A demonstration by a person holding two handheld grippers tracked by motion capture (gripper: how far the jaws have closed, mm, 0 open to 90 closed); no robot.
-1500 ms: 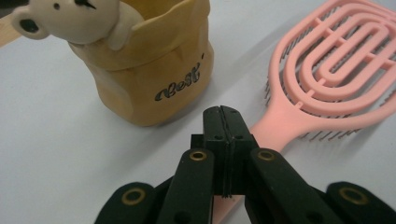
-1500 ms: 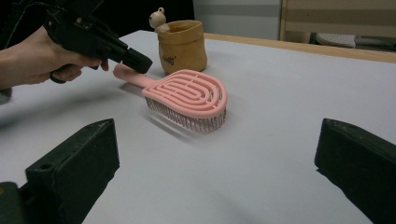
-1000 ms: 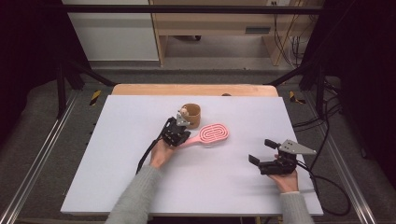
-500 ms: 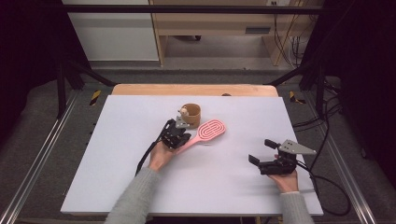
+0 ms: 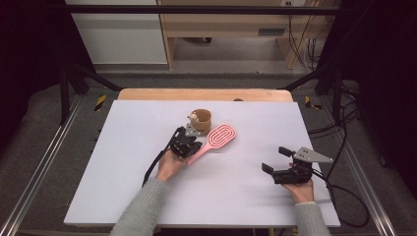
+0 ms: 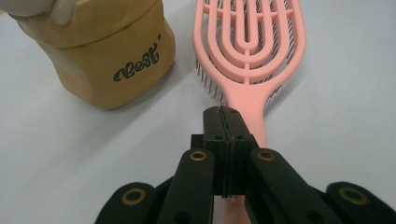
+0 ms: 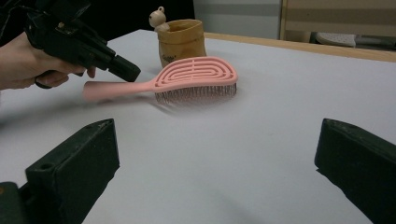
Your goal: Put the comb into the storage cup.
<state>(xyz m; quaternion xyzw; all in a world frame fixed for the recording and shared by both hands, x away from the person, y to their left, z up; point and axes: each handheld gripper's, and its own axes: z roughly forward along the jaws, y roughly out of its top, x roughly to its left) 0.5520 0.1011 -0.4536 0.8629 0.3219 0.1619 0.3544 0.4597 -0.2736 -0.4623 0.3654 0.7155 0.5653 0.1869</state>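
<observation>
Across the middle of the high view spreads our white table (image 5: 147,191), with a wooden strip along its far edge and dark floor and shelving beyond.

Our left gripper (image 5: 188,143) sits just left of the frame's centre, and its jaws are pressed flat together. In the left gripper view they meet at the centre (image 6: 226,122), directly over the handle of the pink hairbrush (image 6: 250,44); the handle runs on beneath them, so they do not appear to clasp it. In the right gripper view this gripper's tip (image 7: 125,68) hangs just above the handle at the upper left, and we cannot tell whether it touches.

The hairbrush lies bristles down, its oval head (image 5: 222,135) angled toward the upper right of the high view's centre. Just beside the head, toward the upper left, stands a small tan cup (image 5: 200,120) with dark script lettering on its side (image 6: 102,56) and a little pale figure on its rim (image 7: 159,18).

Our right gripper (image 5: 275,160) rests at the lower right of the high view, well apart from the brush, jaws spread wide with bare table between them.
</observation>
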